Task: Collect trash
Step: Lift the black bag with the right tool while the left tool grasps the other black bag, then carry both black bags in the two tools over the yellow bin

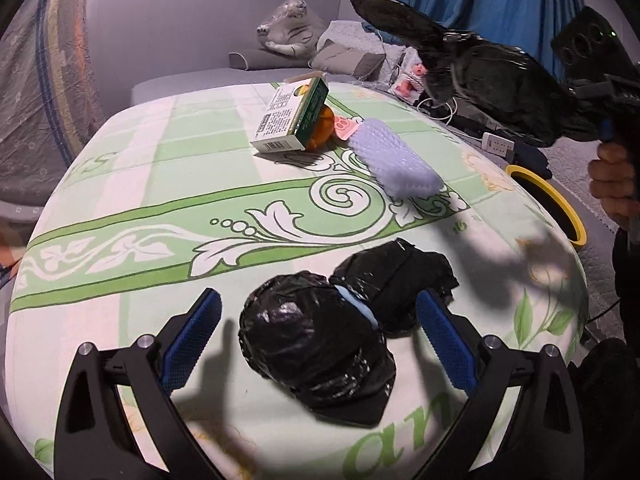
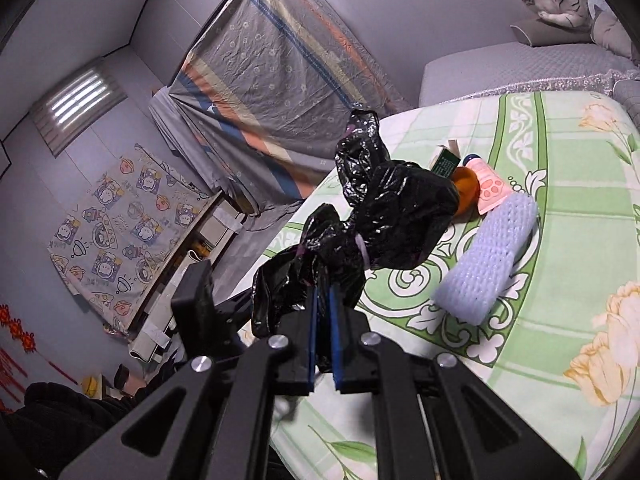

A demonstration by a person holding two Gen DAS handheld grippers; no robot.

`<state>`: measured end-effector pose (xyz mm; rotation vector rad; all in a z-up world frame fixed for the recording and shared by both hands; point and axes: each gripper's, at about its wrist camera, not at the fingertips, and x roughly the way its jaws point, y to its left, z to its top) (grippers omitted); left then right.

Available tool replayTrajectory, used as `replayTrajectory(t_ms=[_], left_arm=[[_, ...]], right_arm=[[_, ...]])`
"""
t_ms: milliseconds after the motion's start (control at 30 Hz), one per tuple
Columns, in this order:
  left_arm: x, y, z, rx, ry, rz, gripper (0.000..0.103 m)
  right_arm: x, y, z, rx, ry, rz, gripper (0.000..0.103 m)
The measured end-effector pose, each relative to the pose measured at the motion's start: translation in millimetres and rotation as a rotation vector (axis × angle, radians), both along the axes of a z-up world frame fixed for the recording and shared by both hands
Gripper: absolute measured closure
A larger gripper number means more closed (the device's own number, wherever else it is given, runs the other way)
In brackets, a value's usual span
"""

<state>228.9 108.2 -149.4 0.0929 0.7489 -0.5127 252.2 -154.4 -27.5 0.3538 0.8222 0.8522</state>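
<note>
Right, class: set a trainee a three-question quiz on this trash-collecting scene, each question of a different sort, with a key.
1. True or false: the right tongs are shut on a black plastic bag lifted off the table.
2. Which lies nearest the green carton? A. orange item B. yellow-rimmed bin C. wrapped black bundles
3. Fill in: the open left tongs straddle the wrapped black ______.

Key: 1 true; 2 A; 3 bundles.
</note>
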Motion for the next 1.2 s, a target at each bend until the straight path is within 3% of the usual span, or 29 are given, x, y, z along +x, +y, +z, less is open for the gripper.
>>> replayTrajectory(t_ms=[167,300,733,1200], left_arm=[[2,-10,-7,0.067,0.009,0.003,0.038],[-3,-10,-1,0.054,-0.007,0.008,0.055],[-45,-38,82,-0.027,-0.204,0.089,0.058],[-67,-112,129,-0.058,-0.325,-0.026,0.057]], right_arm=[[-5,-1,0,0.006,-0.008,-0.006,0.098],[-7,-2,1,0.006,-0.013,-0.011,0.098],[-18,-25,8,0.045,-0.036,-0.058,0.098],[-44,-100,32,0.079,-0.132,-0.263,0.098]])
